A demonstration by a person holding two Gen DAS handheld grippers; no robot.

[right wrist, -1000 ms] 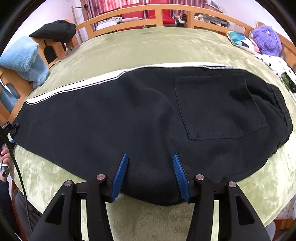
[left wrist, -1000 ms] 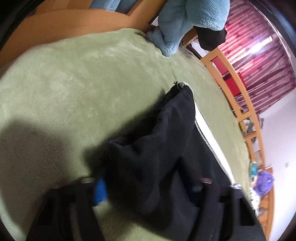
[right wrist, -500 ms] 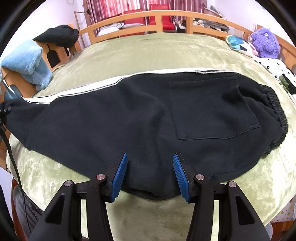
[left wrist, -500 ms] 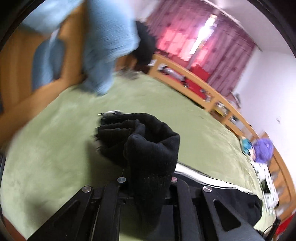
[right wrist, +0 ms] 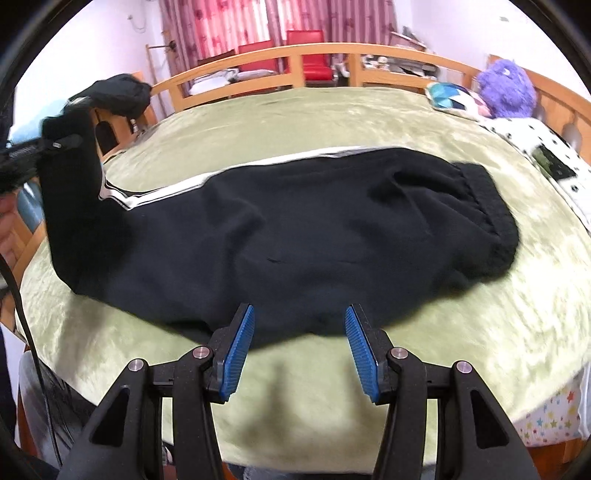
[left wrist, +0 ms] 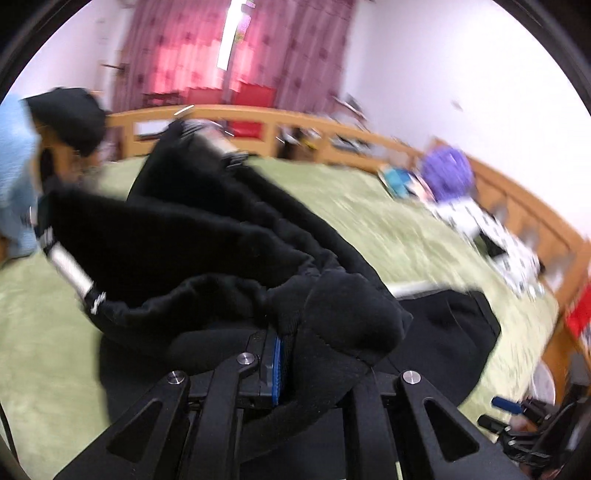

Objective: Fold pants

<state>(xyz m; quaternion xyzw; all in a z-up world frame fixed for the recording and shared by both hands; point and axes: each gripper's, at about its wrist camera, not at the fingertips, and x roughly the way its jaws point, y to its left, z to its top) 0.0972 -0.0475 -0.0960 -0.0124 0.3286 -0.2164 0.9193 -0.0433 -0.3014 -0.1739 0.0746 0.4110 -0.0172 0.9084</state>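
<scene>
Black track pants (right wrist: 295, 236) spread lengthwise on green bed cover (right wrist: 332, 122), waistband to the right, white side stripe along the far edge; cuff end raised off the bed at left, judged the start of a fold toward the waistband. Left tool (left wrist: 280, 354) clamped tight on bunched cuff fabric; right tool (right wrist: 299, 345) wide open, empty, poised at the near hem, apparently to steady it. No containers identifiable.

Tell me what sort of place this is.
Most likely a bedroom: black pants lie on a green-blanketed bed with a wooden rail, a purple plush toy at its edge, and pink curtains behind.
</scene>
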